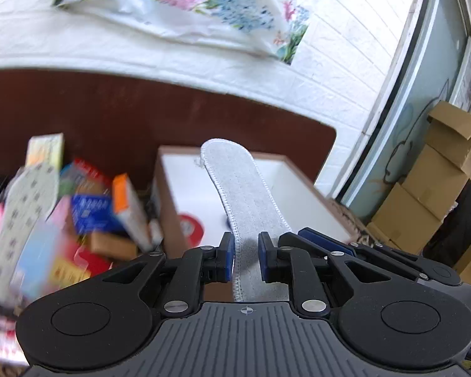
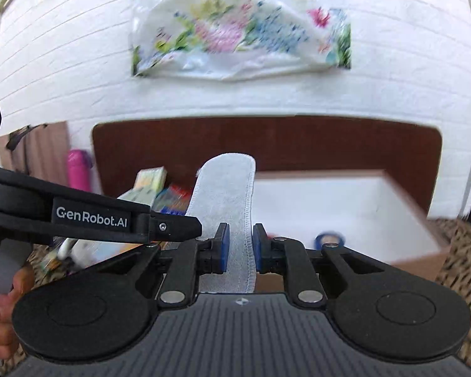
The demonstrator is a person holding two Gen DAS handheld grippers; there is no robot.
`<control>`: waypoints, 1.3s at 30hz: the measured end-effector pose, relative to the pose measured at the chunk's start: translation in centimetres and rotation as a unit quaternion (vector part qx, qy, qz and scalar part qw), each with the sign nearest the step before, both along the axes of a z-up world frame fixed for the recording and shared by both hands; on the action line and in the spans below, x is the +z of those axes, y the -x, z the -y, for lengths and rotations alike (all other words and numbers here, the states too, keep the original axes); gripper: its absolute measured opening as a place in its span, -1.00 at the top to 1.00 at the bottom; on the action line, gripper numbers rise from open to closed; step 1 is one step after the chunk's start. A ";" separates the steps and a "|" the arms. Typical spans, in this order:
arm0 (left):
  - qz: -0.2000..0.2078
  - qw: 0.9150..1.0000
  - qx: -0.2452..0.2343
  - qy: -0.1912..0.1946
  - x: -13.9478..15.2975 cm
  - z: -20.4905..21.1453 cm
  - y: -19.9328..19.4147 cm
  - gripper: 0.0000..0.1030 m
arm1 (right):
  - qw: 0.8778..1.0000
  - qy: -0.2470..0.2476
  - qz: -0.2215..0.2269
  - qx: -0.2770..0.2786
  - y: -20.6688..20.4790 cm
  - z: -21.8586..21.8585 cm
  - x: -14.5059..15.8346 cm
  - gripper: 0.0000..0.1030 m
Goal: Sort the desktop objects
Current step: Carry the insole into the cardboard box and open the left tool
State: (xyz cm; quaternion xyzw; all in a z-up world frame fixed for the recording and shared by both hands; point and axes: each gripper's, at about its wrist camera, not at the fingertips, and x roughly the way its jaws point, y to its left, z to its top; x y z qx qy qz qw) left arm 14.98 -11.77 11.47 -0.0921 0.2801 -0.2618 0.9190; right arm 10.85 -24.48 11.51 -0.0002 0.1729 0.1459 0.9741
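- One left gripper (image 1: 246, 257) was closed on a grey insole (image 1: 241, 188), with both blue pads pressed against its sides.
- One right gripper (image 2: 239, 248) was likewise clamped on a grey insole (image 2: 226, 194). Whether the two views showed the same insole could not be told.
- The insole stood up over the near-left part of one white-lined box (image 1: 301, 185), which sat toward the desk's (image 1: 110, 119) right edge.
- Two things lay in the box: a red-and-white roll (image 1: 193, 229) and a blue ring (image 2: 329, 238).
- One blurred pile of packets (image 1: 88, 216) lay left of the box, with a second, patterned insole (image 1: 22, 207) on it.
- One pink bottle (image 2: 77, 169) stood beyond the desk's left edge.
- One floral cloth (image 2: 235, 34) hung on the white wall.
- One hand (image 2: 0, 317) showed at the right view's lower left.
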 end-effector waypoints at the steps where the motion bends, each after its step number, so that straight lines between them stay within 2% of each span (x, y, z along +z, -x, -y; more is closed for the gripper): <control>1: 0.002 1.000 -0.002 0.000 0.4 0.6 -0.8 0.70 | 1.000 -0.002 0.002 -0.005 -1.0 0.5 0.3 0.64; 6: 0.001 1.000 -0.009 0.003 1.1 3.4 -5.0 0.70 | 1.000 0.002 0.002 -0.028 -5.1 2.2 1.2 0.64; 11: -0.001 1.000 -0.009 -0.002 0.5 5.7 -8.7 0.69 | 0.999 0.008 -0.006 -0.039 -9.0 3.5 1.1 0.64; 21: -0.065 0.997 -0.014 -0.029 -5.9 8.1 -15.0 0.67 | 0.996 0.008 -0.078 -0.038 -15.2 4.9 -4.5 0.64; 22: -0.072 0.997 -0.015 -0.031 -6.5 8.3 -15.5 0.51 | 0.996 0.009 -0.085 -0.038 -15.6 4.9 -5.1 0.64; 24: -0.092 0.995 -0.025 -0.026 -7.5 8.5 -16.3 0.49 | 0.995 0.002 -0.100 -0.029 -16.1 4.9 -6.0 0.71; 29: -0.108 0.993 -0.025 -0.028 -8.7 8.5 -17.1 0.40 | 0.992 0.007 -0.122 -0.037 -16.9 4.7 -7.3 0.71; 30: -0.112 0.993 -0.021 -0.028 -8.8 8.4 -17.1 0.21 | 0.992 0.007 -0.123 -0.040 -17.0 4.8 -7.3 0.71; 31: -0.113 0.993 -0.016 -0.027 -8.9 8.2 -17.2 0.10 | 0.992 0.007 -0.122 -0.044 -17.1 4.9 -7.3 0.71; 33: -0.108 0.994 -0.020 -0.016 -8.8 7.9 -16.9 0.00 | 0.991 0.001 -0.123 -0.051 -17.0 5.3 -7.2 0.68; 34: -0.105 0.994 -0.020 -0.012 -8.5 7.8 -16.7 -0.11 | 0.991 -0.003 -0.123 -0.056 -17.1 5.5 -7.1 0.64; 35: -0.100 0.995 -0.019 -0.007 -8.3 7.7 -16.5 -0.20 | 0.990 -0.005 -0.123 -0.063 -17.0 5.7 -7.0 0.50; 36: -0.095 0.995 -0.028 0.003 -7.9 7.7 -16.2 -0.42 | 0.990 -0.004 -0.126 -0.068 -16.9 6.0 -6.9 0.00; 37: -0.091 0.995 -0.045 0.016 -7.5 7.7 -15.9 -0.72 | 0.989 -0.008 -0.125 -0.074 -16.8 6.3 -6.8 -0.27; 38: -0.087 0.994 -0.063 0.023 -7.1 7.8 -15.4 -0.81 | 0.990 -0.014 -0.117 -0.078 -16.4 6.5 -6.8 -0.65; 39: -0.083 0.994 -0.065 0.017 -6.7 8.1 -14.8 -1.00 | 0.991 -0.017 -0.105 -0.078 -16.0 6.7 -6.6 -0.66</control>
